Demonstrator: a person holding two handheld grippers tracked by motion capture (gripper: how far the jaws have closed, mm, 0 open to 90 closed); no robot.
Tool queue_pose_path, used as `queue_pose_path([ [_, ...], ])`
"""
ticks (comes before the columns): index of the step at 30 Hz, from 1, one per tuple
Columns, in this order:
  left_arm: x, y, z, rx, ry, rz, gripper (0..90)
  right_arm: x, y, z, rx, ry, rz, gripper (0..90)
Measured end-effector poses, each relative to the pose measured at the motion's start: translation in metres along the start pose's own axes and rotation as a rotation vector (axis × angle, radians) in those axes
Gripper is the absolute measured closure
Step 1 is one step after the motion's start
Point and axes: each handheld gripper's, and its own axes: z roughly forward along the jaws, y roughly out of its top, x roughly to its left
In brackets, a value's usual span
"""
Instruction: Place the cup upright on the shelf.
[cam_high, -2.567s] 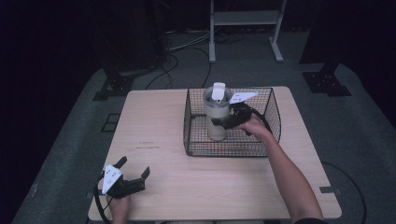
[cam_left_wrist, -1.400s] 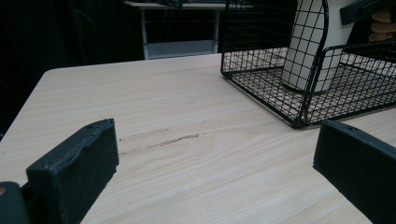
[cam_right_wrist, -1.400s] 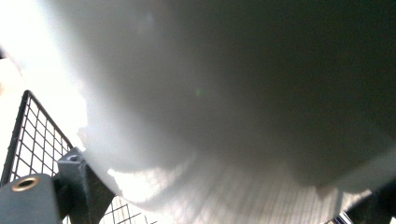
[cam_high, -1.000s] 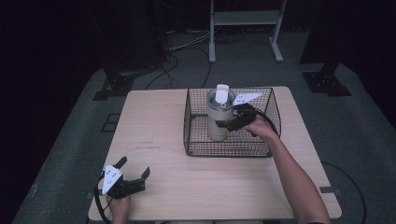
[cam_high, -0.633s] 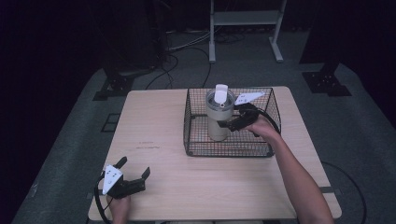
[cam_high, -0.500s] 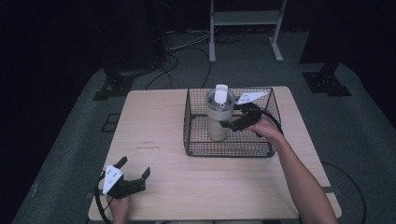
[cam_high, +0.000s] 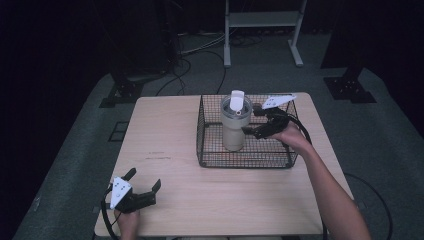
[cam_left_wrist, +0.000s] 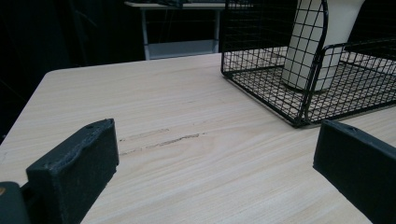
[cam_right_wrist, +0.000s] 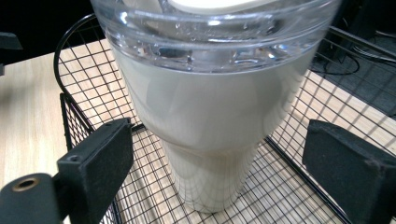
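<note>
A cream tumbler (cam_high: 233, 125) with a clear lid and a white flip tab stands upright in the left half of a black wire basket (cam_high: 200, 131). My right gripper (cam_high: 253, 120) is inside the basket just right of the tumbler, open. In the right gripper view the tumbler (cam_right_wrist: 210, 116) rises close ahead and both jaws of the right gripper (cam_right_wrist: 217, 140) stand wide apart on either side, clear of it. My left gripper (cam_high: 145, 179) rests open at the table's near left corner. In the left gripper view that left gripper (cam_left_wrist: 215, 140) faces the basket (cam_left_wrist: 303, 93) and tumbler (cam_left_wrist: 317, 42).
The basket sits at the back right of a light wooden table (cam_high: 165, 135). A faint dark scratch (cam_left_wrist: 163, 141) marks the wood ahead of the left gripper. Beyond the table are a dark floor, cables and a metal stand (cam_high: 262, 20).
The right hand and its gripper have drawn slightly to the right, away from the tumbler. The tumbler stays upright in the basket. The left gripper has not moved.
</note>
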Motion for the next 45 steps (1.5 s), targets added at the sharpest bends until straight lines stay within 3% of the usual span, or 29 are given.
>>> queue_pose_path([
  [8,0.0,0.0,0.0,0.003,0.002,0.003,0.0,0.001,0.004,-0.018,-0.015,-0.051,0.001,8.6],
  [18,-0.001,0.0,0.001,0.006,0.004,0.005,0.0,0.003,-0.001,-0.033,-0.021,-0.075,0.017,8.6],
  [27,-0.001,0.0,0.001,0.008,0.006,0.011,0.0,0.01,-0.001,-0.049,-0.047,-0.059,0.046,8.7],
  [45,-0.001,0.0,0.0,0.008,0.006,0.011,0.0,0.034,0.001,-0.066,-0.057,-0.031,-0.016,8.8],
])
